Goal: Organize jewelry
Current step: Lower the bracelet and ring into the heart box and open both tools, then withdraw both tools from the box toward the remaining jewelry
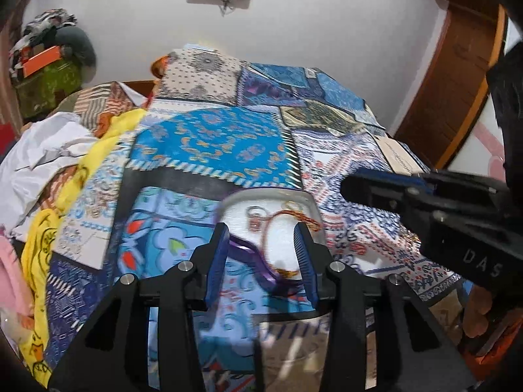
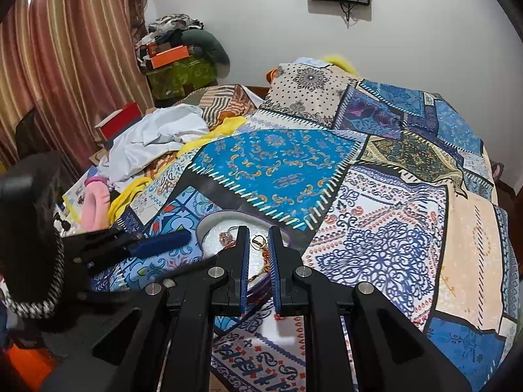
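Observation:
A shallow white tray (image 1: 305,202) lies on the patterned bedspread, holding a braided orange-gold chain (image 1: 294,215), a small ring (image 1: 255,210) and a purple band (image 1: 251,254). My left gripper (image 1: 263,258) is open, its jaws spread over the tray's near part with nothing between them. In the right wrist view the tray (image 2: 209,223) sits just ahead. My right gripper (image 2: 259,261) has its jaws close together with a narrow gap, above a gold ring (image 2: 258,240) and the chain (image 2: 266,258); nothing is clamped. The right gripper also shows in the left wrist view (image 1: 346,186).
A patchwork bedspread (image 2: 278,163) covers the bed. White cloth (image 2: 157,137), yellow fabric (image 1: 42,245) and pink items (image 2: 94,199) are heaped on the left. A wooden door (image 1: 457,75) is on the right, striped curtains (image 2: 65,49) on the left.

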A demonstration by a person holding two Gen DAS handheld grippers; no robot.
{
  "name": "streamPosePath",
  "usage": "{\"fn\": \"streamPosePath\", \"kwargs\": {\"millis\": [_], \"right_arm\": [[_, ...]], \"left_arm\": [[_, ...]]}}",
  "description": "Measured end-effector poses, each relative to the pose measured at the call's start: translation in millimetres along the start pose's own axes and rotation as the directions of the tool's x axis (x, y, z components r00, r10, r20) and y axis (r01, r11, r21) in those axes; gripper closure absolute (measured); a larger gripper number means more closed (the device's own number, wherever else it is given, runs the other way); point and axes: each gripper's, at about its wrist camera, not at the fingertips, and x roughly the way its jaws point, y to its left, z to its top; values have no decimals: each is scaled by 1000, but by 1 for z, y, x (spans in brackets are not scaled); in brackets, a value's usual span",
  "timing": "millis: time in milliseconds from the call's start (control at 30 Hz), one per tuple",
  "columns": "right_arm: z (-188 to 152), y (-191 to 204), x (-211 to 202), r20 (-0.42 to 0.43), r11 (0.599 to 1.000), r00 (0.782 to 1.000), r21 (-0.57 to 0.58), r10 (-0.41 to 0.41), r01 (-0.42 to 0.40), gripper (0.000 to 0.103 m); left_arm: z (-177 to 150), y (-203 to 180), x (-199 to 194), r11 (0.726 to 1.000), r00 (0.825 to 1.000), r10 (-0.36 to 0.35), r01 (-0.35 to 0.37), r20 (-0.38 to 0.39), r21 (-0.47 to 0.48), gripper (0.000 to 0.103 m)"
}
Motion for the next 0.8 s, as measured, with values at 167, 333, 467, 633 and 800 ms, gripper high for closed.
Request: {"fn": "streamPosePath", "kwargs": {"millis": [167,333,467,633,800], "right_arm": [[-2,10,10,-32,1000,999,-20,20,-21,93],[-5,18,21,-70,999,997,-21,40,-41,93],[-6,17,29,-112,999,992,4,53,-53,89],[-4,12,20,-92,998,994,35,56,-53,80],[1,0,-5,-27,998,999,55,19,-17,80]], "left_arm": [[0,20,-9,998,998,57,-57,15,-26,63],[-1,30,-13,996,997,77,-76,15,-42,63],[-1,29,-15,996,997,82,-81,15,-40,63],[2,23,-20,996,996,84,-83,23,-26,63],[8,11,-30,997,996,80,-80,47,-5,63]]}}
